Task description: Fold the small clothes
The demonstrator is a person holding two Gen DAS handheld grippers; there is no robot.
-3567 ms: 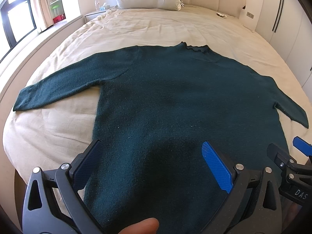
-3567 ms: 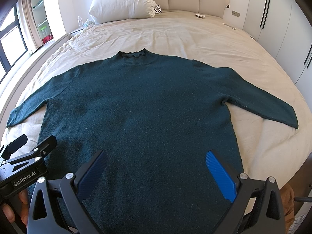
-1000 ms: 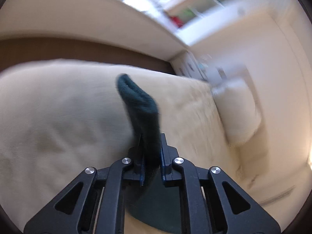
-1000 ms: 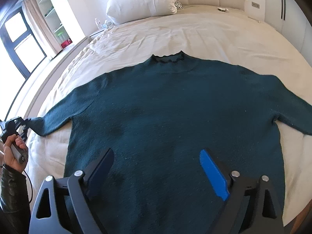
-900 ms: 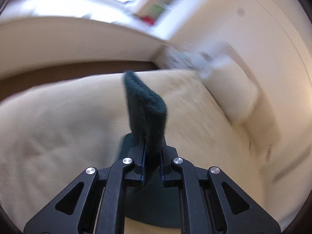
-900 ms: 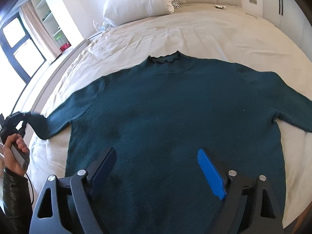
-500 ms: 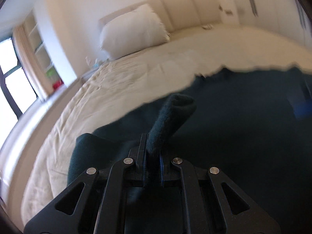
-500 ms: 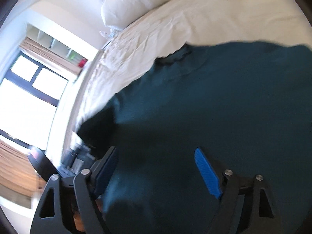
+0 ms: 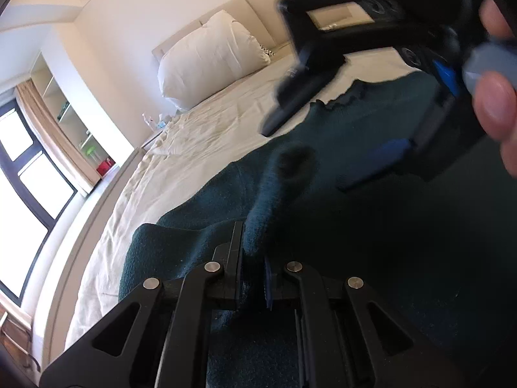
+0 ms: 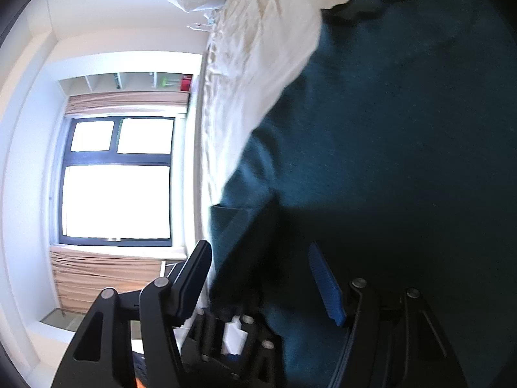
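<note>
Left gripper (image 9: 253, 278), nearest: jaws clamped on the sleeve cuff (image 9: 278, 194) of the dark green sweater (image 9: 371, 258), cuff standing up out of the pinch and flopping over at its tip

Right gripper (image 10: 258, 286): jaws closing, roughly half apart, folded sweater edge between them, pads not seen pressing on it. In the left wrist view it looms blurred above the sweater, the person's fingers (image 9: 494, 103) wrapped on its handle

Sweater lies spread across the near part of the bed (image 9: 200, 148), body flat, one sleeve doubled in over the body, collar (image 9: 352, 93) toward the headboard end

Handling (a judgement): soft, limp knit, light, with some nap; it will sag and drag on the sheet rather than slide, and it holds no crease. Best taken at edges: cuff, hem corners, shoulder seam. A pinch mid-panel would likely bunch it

Around: the two grippers crowd each other over the sleeve, the main obstruction. Farther off, a white pillow (image 9: 210, 55) at the head of the bed, small bottles (image 9: 155, 121) at the bed's far left edge, then shelving (image 10: 129, 80), curtain and bright window (image 10: 116, 200). Nothing else lies on the sweater
</note>
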